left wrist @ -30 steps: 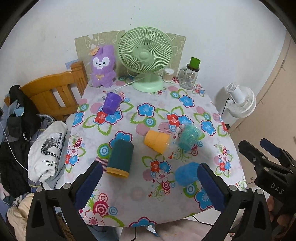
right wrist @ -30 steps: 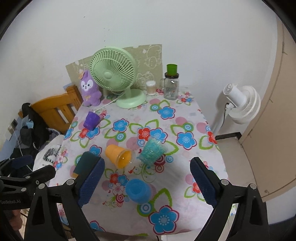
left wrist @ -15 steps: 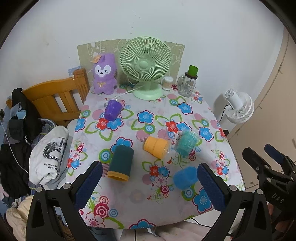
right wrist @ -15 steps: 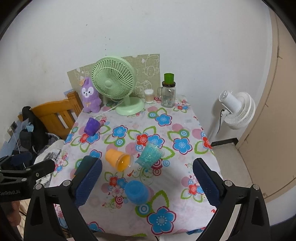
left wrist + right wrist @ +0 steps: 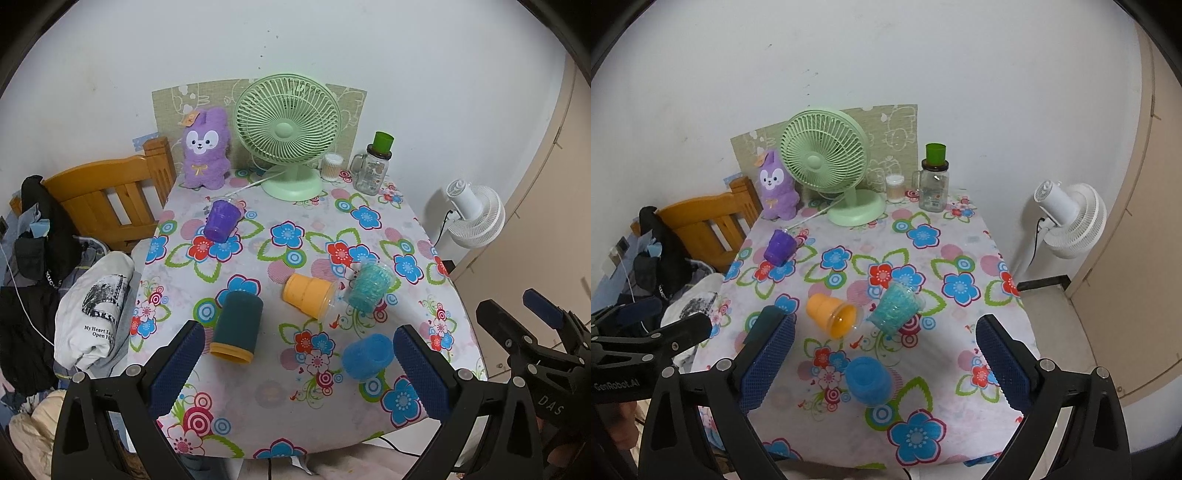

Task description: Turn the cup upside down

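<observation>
Both tongs gape empty above the desk's point(image 5: 413, 229) near edge. Blue cup point(image 5: 867, 380) lies ahead between right tongs point(image 5: 884, 363) fingers, probably upright; left tongs point(image 5: 299, 363) sit further left.

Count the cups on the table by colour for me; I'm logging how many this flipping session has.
Purple cup: 1
Orange cup: 1
Teal textured cup: 1
Dark teal cup with orange rim: 1
Blue cup: 1
Green cup on the glass jar: 1
Total: 6
</observation>
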`<state>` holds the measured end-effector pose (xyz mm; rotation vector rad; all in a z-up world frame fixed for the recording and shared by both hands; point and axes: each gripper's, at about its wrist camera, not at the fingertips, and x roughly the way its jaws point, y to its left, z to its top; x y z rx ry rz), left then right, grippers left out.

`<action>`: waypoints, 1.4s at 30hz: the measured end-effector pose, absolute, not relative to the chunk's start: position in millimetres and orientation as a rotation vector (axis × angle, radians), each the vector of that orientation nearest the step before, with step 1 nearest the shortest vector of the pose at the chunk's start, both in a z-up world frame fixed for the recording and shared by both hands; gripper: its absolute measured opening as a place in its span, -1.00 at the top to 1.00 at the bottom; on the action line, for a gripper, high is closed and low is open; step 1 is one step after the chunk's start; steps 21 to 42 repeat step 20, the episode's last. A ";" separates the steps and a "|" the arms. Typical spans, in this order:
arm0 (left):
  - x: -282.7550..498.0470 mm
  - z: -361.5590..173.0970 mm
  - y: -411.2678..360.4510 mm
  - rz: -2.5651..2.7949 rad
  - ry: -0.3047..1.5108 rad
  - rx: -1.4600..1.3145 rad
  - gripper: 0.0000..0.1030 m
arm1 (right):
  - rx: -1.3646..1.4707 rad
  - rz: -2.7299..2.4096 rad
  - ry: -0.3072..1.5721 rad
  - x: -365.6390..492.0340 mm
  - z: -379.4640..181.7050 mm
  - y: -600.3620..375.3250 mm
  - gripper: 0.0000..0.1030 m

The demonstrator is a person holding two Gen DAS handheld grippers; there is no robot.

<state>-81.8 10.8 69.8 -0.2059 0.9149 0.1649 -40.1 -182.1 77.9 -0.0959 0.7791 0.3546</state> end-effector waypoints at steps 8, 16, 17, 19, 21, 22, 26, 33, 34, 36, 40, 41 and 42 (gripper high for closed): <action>-81.3 69.4 10.2 0.169 0.916 -0.202 -1.00 | -0.092 0.365 0.789 -39.0 76.6 -179.4 -0.94; -80.5 68.8 10.5 0.169 0.918 -0.201 -1.00 | -0.090 0.366 0.795 -37.6 74.7 -178.4 -0.94; -80.7 68.8 9.9 0.169 0.916 -0.202 -1.00 | -0.089 0.366 0.795 -37.7 74.6 -178.4 -0.94; -80.3 68.4 10.1 0.170 0.918 -0.201 -1.00 | -0.090 0.370 0.798 -37.4 74.1 -178.0 -0.94; -80.7 68.6 9.8 0.170 0.917 -0.201 -1.00 | -0.091 0.371 0.799 -36.7 72.3 -177.6 -0.94; -80.7 68.6 9.8 0.170 0.917 -0.201 -1.00 | -0.091 0.371 0.799 -36.7 72.3 -177.6 -0.94; -80.7 68.6 9.8 0.170 0.917 -0.201 -1.00 | -0.091 0.371 0.799 -36.7 72.3 -177.6 -0.94; -80.7 68.6 9.8 0.170 0.917 -0.201 -1.00 | -0.091 0.371 0.799 -36.7 72.3 -177.6 -0.94; -80.7 68.6 9.8 0.170 0.917 -0.201 -1.00 | -0.091 0.371 0.799 -36.7 72.3 -177.6 -0.94; -80.7 68.6 9.8 0.170 0.917 -0.201 -1.00 | -0.091 0.371 0.799 -36.7 72.3 -177.6 -0.94; -80.7 68.6 9.8 0.170 0.917 -0.201 -1.00 | -0.091 0.371 0.799 -36.7 72.3 -177.6 -0.94; -80.7 68.6 9.8 0.170 0.917 -0.201 -1.00 | -0.091 0.371 0.799 -36.7 72.3 -177.6 -0.94; -80.7 68.6 9.8 0.170 0.917 -0.201 -1.00 | -0.091 0.371 0.799 -36.7 72.3 -177.6 -0.94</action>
